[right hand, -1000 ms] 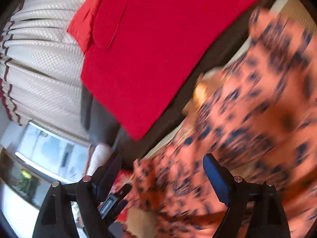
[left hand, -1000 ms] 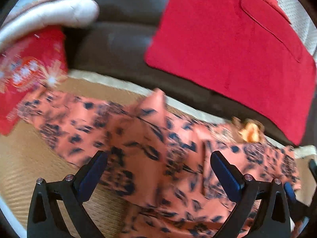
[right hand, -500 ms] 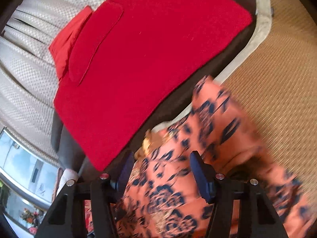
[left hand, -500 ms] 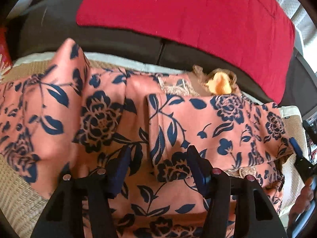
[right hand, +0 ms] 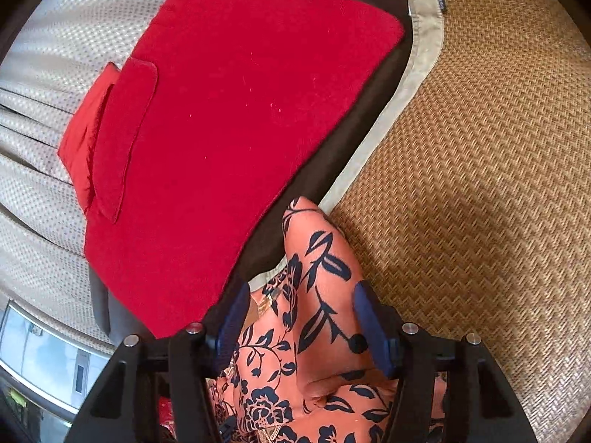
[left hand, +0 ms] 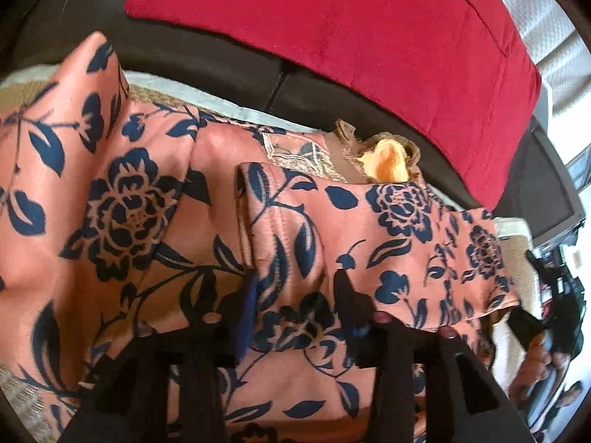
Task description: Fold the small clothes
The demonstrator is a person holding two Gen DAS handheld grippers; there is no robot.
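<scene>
A salmon garment [left hand: 122,214] printed with navy flowers lies spread on a woven mat, its orange-lined collar [left hand: 386,162] at the far side. My left gripper [left hand: 295,306] is low over it. Its jaws are closing around a folded flap edge that sits between the pads, and I see no firm pinch. In the right wrist view, a bunched corner of the same garment [right hand: 317,288] stands up off the mat, with my right gripper [right hand: 303,321] shut on it. A hand [left hand: 543,354] holding that gripper shows at the right edge of the left wrist view.
A red cushion [left hand: 369,37] [right hand: 229,110] lies on a dark sofa [left hand: 184,48] just beyond the garment. The woven mat [right hand: 480,184] with a pale border stretches to the right. A beige patterned curtain [right hand: 55,74] hangs behind the cushion.
The left gripper dropped close over the garment and its jaws narrowed around the flap edge. The right gripper swung across with cloth between its jaws, which also narrowed.
</scene>
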